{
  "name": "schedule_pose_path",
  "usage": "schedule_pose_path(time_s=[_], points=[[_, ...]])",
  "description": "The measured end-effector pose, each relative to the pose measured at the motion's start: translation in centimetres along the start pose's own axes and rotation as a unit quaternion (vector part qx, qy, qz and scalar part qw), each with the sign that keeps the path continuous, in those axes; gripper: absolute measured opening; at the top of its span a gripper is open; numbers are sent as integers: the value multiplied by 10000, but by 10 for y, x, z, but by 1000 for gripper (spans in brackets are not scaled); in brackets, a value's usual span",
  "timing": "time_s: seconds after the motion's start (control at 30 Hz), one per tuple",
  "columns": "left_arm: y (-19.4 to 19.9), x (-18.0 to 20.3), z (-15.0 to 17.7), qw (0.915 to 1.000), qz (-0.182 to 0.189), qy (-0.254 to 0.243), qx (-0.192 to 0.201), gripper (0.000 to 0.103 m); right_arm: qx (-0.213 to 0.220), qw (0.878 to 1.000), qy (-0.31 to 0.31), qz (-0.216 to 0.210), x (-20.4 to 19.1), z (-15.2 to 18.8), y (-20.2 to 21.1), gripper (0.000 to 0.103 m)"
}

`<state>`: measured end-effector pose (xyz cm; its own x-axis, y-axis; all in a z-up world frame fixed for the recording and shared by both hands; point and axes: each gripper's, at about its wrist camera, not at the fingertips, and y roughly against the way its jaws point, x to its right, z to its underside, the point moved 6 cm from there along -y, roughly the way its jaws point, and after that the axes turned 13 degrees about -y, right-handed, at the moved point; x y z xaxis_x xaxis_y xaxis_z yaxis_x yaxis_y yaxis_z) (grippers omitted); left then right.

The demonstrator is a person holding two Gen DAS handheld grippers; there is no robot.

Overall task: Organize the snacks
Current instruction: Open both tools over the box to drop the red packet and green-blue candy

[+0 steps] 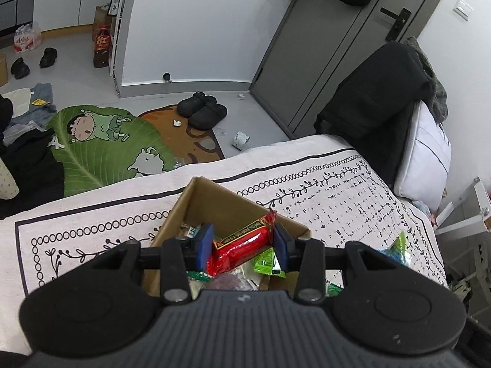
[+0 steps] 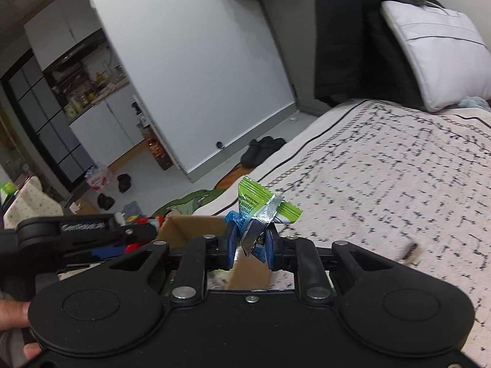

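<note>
A: Over the bed [image 1: 337, 184], the left tool [image 1: 242, 245] pinches a red snack bar [image 1: 242, 243] above an open cardboard box [image 1: 214, 202] already holding loose packets; the right tool [image 2: 250, 243] clamps green-and-blue sachets [image 2: 260, 205] just right of the box.

B: What could go wrong?

A: The bar is gripped slantwise and could likely slip and land outside. The crumpled sachets look loosely caught; one may drop on the bedspread.

B: Room to move?

A: The two tools crowd the box's near rim and could knock together. The bed's far edge falls to the floor; open bedspread lies right.
</note>
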<state>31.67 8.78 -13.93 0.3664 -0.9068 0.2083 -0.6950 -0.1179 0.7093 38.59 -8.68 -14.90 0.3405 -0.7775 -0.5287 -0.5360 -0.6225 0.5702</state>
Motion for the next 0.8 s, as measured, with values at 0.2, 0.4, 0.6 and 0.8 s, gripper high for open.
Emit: schedule_pose_path(time_s=[0.2,0.4,0.6,0.8], points=[[-7,-11,6,9994,-179,211,-210,49,-181,9997,99,-153,-18,11,-11,19],[-2,-16,4,9996,-147,194,-162,62,-203,9991,218,-285,-30,18,-17,19],[5,-20,1,9994,-290,139,-145,73,-176,9964,630,-539,-45,24,-17,32],[7,-21,4,9990,-334,111,-283,79,-107,9978,601,-256,-39,18,-9,53]])
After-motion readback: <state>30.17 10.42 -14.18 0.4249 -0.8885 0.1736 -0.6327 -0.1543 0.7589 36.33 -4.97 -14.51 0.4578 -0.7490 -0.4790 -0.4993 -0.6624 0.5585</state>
